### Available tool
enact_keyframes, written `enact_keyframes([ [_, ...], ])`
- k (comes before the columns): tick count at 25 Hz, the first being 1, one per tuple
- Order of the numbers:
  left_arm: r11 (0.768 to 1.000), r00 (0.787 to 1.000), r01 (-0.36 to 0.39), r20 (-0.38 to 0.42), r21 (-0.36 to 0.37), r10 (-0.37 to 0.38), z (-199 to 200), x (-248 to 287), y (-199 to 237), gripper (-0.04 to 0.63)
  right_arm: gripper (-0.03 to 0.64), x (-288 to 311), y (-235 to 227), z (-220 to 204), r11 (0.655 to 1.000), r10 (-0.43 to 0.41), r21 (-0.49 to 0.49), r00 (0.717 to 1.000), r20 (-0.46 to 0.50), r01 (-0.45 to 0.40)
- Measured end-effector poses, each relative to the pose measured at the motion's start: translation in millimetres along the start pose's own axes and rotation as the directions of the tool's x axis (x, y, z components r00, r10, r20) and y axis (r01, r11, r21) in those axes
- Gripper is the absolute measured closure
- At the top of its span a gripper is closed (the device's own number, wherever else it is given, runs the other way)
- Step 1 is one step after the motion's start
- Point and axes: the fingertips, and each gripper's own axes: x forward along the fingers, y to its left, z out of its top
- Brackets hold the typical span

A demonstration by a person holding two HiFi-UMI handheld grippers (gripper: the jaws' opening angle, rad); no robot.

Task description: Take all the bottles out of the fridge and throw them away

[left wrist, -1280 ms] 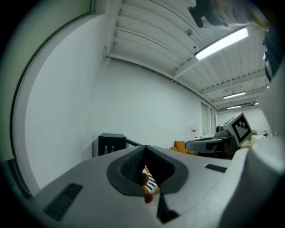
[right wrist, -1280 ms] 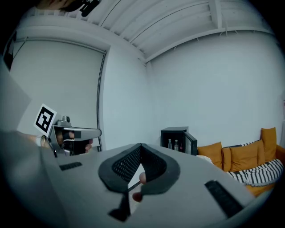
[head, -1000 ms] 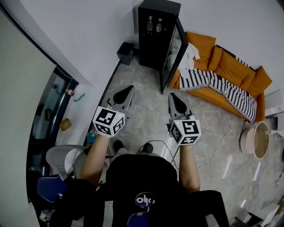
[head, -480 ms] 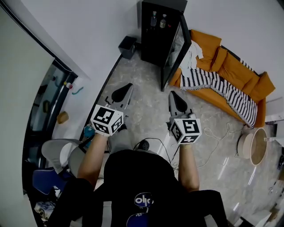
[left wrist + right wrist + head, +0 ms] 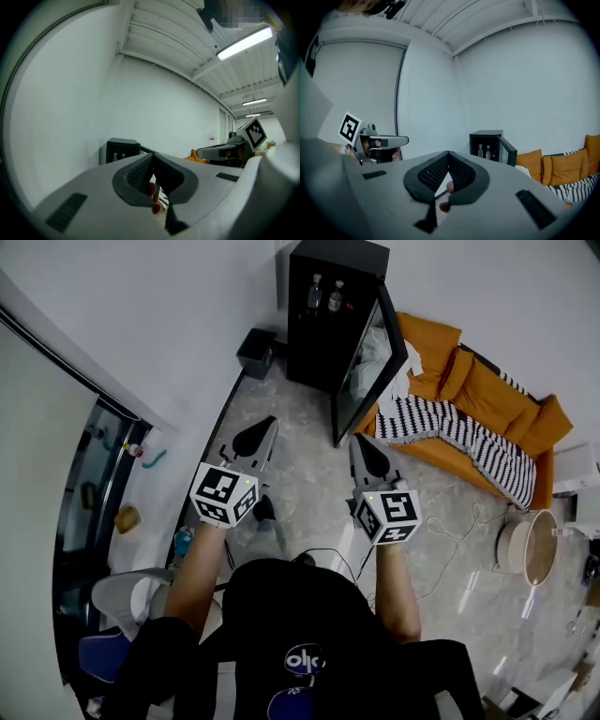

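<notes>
The orange sofa (image 5: 487, 390) lies at your two o'clock, and the black fridge (image 5: 323, 329) stands at twelve with its door swung open. You hold the left gripper (image 5: 262, 430) and right gripper (image 5: 362, 448) side by side above the floor, both with jaws closed together on nothing. Two bottles (image 5: 316, 292) stand inside the fridge.

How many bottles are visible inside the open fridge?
2. Both stand side by side in the fridge: a left bottle and a right bottle. Others may hide in its dark lower part.
</notes>
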Motion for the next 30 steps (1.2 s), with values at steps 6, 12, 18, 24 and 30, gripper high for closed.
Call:
enact_keyframes([
  [6, 1.0, 1.0, 0.019, 0.017, -0.01, -0.019, 20.5, 28.5, 75.9, 0.589, 0.609, 80.2, 8.6, 29.8, 1.0, -0.016, -0.019, 1.0, 0.009, 0.016],
  [12, 0.999, 0.999, 0.026, 0.028, -0.026, -0.025, 29.0, 47.9, 154.2, 0.589, 0.61, 154.6, 22.4, 46.4, 0.999, -0.032, -0.019, 0.999, 0.005, 0.032],
  [18, 0.998, 0.998, 0.053, 0.032, -0.038, -0.052, 32.6, 62.4, 205.9, 0.589, 0.61, 206.0, 33.0, 54.1, 0.998, -0.059, -0.022, 0.998, -0.004, 0.059],
  [24, 0.997, 0.998, 0.064, 0.03, -0.051, -0.062, 29.6, 72.8, 236.6, 0.589, 0.61, 236.9, 36.3, 55.7, 0.997, -0.075, -0.025, 0.997, -0.017, 0.075],
  [30, 0.996, 0.998, 0.058, 0.03, -0.063, -0.057, 25.7, 84.4, 257.7, 0.589, 0.611, 260.7, 31.8, 55.3, 0.997, -0.08, -0.015, 0.997, -0.018, 0.08],
])
